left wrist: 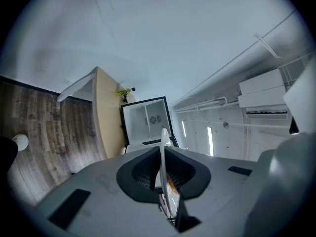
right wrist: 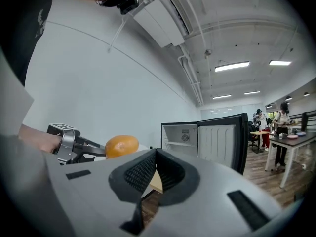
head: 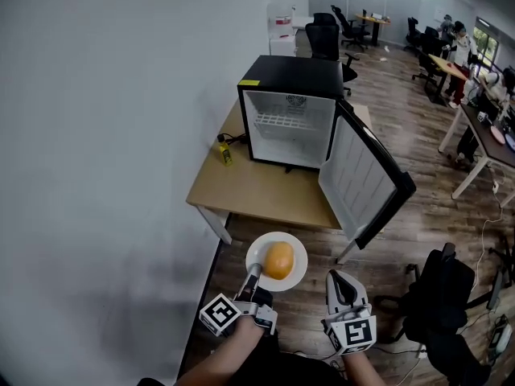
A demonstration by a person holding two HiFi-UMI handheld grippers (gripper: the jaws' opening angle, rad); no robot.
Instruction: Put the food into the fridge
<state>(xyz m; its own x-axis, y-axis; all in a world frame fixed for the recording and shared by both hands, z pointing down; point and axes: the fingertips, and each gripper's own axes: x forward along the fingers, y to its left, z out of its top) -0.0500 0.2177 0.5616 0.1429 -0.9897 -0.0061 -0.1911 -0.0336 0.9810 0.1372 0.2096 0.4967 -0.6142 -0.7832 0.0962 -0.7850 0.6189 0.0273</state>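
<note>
A white plate (head: pixel 296 273) carries an orange bun (head: pixel 278 260), held above the wooden floor in front of the table. My left gripper (head: pixel 254 277) is shut on the plate's near rim; in the left gripper view the plate (left wrist: pixel 163 157) stands edge-on between the jaws. My right gripper (head: pixel 337 281) hovers just right of the plate, shut with nothing in it. From the right gripper view (right wrist: pixel 156 155) the bun (right wrist: pixel 122 145) shows to the left. The small black fridge (head: pixel 293 117) stands on the table with its door (head: pixel 366 180) swung open to the right, a wire shelf inside.
The wooden table (head: pixel 256 190) stands against the white wall, a small yellow item (head: pixel 224 152) beside the fridge. A black chair and bag (head: pixel 438 296) sit on the floor at right. Desks, chairs and people fill the far office.
</note>
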